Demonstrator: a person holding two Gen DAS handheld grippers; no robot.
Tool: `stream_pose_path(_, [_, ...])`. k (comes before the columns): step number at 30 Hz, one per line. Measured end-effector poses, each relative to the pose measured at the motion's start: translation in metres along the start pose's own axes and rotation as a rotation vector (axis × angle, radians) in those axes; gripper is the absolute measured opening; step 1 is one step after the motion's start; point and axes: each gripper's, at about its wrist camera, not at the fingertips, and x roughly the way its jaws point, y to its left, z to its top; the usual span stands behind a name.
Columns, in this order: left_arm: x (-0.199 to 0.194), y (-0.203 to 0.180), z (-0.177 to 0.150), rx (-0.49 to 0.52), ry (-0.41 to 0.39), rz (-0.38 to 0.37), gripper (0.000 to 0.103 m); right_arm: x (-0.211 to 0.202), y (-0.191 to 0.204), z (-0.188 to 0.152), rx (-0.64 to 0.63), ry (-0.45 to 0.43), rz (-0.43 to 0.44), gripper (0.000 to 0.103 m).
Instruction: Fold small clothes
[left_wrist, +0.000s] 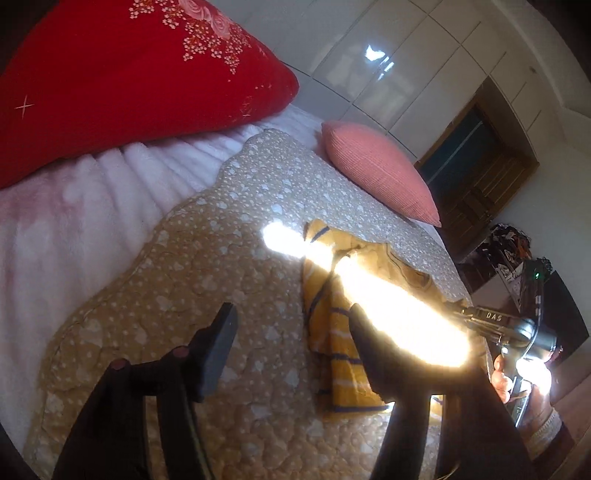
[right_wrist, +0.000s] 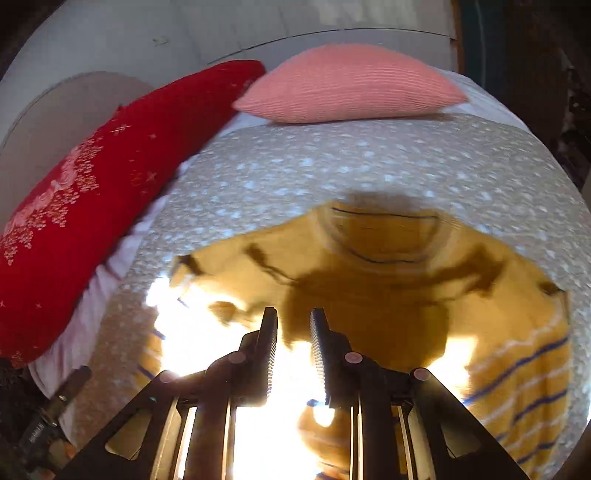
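Left tool is hovering with jaws spread wide over the quilt, gripping nothing. Right tool is pointing at the yellow striped sweater, jaws narrowly parted, empty. Sweater is lying on the bed near the pink pillow.

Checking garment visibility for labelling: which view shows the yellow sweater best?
Right wrist: the sweater fills the frame, collar and striped sleeve visible, though glare washes its lower part. Left wrist shows only a narrow striped strip, mostly hidden by glare.
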Motion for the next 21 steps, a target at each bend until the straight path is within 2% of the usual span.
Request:
stream_pose_path(2, [0.003,-0.009,-0.004,0.016,0.016,-0.012,0.062,-0.004,-0.054,-0.01,0.081,0.016,-0.079,0.02])
stream_pose_path(4, [0.005,-0.017,-0.009,0.039,0.029,-0.012,0.063,-0.006,-0.107,-0.016,0.16,0.008,-0.195,0.019])
stream_pose_path(5, [0.007,-0.021,-0.01,0.052,0.035,-0.007,0.065,-0.007,-0.133,-0.018,0.222,0.0,-0.19,0.016])
stream_pose_path(7, [0.011,-0.026,-0.013,0.071,0.049,0.012,0.068,-0.012,-0.17,-0.021,0.36,-0.022,-0.135,0.001])
stream_pose_path(9, [0.018,-0.028,-0.016,0.086,0.079,0.017,0.071,-0.02,-0.174,-0.018,0.402,-0.04,-0.137,0.0])
stream_pose_path(11, [0.031,-0.032,-0.021,0.124,0.149,0.014,0.073,-0.025,-0.153,-0.012,0.312,-0.045,-0.192,0.005])
stream_pose_path(12, [0.04,-0.034,-0.025,0.143,0.189,0.008,0.073,-0.026,-0.138,-0.009,0.245,-0.044,-0.222,0.008])
stream_pose_path(13, [0.047,-0.037,-0.029,0.156,0.225,0.003,0.073,-0.027,-0.124,-0.01,0.188,-0.045,-0.239,0.019])
stream_pose_path(14, [0.053,-0.039,-0.033,0.173,0.247,0.009,0.066,-0.03,-0.111,-0.012,0.145,-0.052,-0.236,0.025])
stream_pose_path(15, [0.055,-0.042,-0.035,0.19,0.243,0.033,0.055,-0.034,-0.099,-0.013,0.115,-0.064,-0.221,0.033])
stream_pose_path(16, [0.056,-0.043,-0.035,0.204,0.236,0.059,0.024,-0.036,-0.087,-0.015,0.091,-0.072,-0.207,0.034])
stream_pose_path(17, [0.057,-0.042,-0.034,0.202,0.239,0.066,0.006,-0.038,-0.074,-0.018,0.07,-0.078,-0.193,0.034])
stream_pose_path(21, [0.052,-0.02,-0.023,0.067,0.211,0.034,0.006,-0.045,-0.026,-0.019,-0.008,-0.096,-0.132,0.034])
